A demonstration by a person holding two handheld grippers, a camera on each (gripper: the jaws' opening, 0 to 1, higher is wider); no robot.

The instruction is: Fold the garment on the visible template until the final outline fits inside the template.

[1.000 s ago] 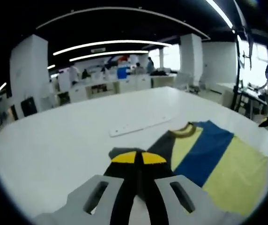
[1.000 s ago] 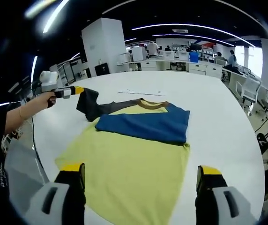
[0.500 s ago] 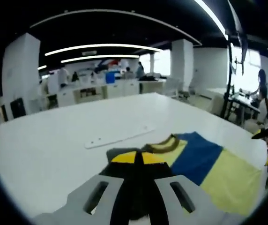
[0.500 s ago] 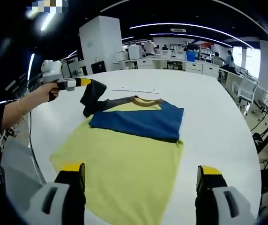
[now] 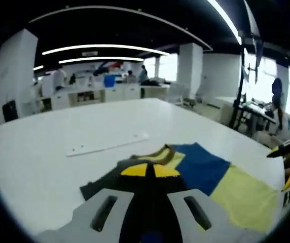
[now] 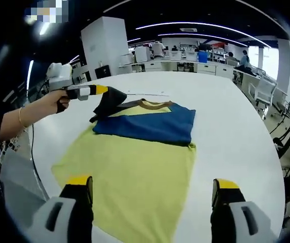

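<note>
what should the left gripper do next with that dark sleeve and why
Probably carry it further across and lay it on the blue band. The left gripper is shut on the dark sleeve, lifted over the shirt's shoulder, while the right gripper hangs open over the yellow hem.

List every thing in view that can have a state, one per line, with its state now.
Shirt: spread flat on the table, one side already folded in, dark sleeve lifted.
Dark sleeve: raised off the table, pinched.
Left gripper: shut on the sleeve.
Right gripper: open, holding nothing, above the shirt.
White strip: lying flat, untouched.
</note>
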